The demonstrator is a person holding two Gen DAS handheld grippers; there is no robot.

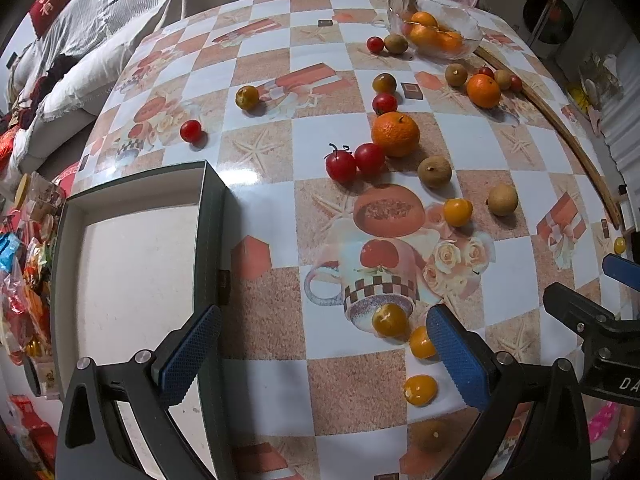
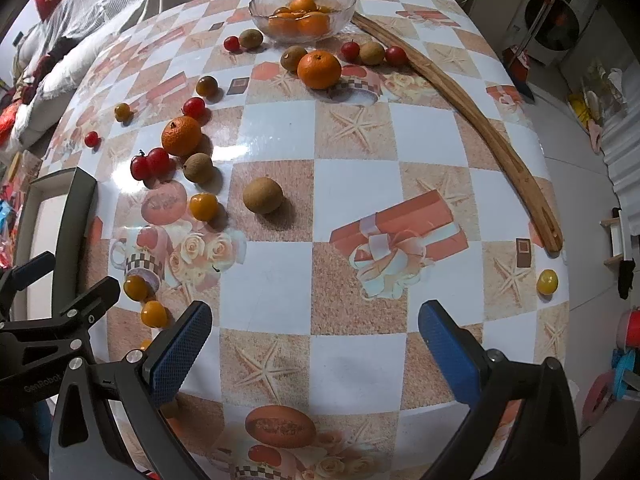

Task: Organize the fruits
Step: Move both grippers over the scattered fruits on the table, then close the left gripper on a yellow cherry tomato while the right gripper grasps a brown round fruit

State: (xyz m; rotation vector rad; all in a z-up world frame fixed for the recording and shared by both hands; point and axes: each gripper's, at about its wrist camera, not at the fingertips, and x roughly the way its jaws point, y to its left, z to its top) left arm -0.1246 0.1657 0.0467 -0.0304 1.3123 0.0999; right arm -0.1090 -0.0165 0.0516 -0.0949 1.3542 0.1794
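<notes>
Fruits lie scattered on a checkered table: oranges [image 1: 395,133] [image 2: 319,69], red cherry tomatoes [image 1: 340,165], brown longans [image 1: 434,171] [image 2: 263,195] and small yellow kumquats [image 1: 389,319] [image 2: 203,206]. A glass bowl [image 1: 472,24] [image 2: 260,2] at the far side holds several oranges. An empty dark-rimmed box [image 1: 208,216] [image 2: 78,200] stands at the left. My left gripper [image 1: 324,354] is open and empty, hovering near the box's right wall and the kumquats. My right gripper [image 2: 316,350] is open and empty over bare table near the front.
A long curved wooden stick [image 2: 480,120] lies along the right side of the table. One kumquat [image 2: 547,281] sits near the right edge. A sofa with pillows [image 1: 80,32] is behind the table, snack bags [image 1: 24,280] at left.
</notes>
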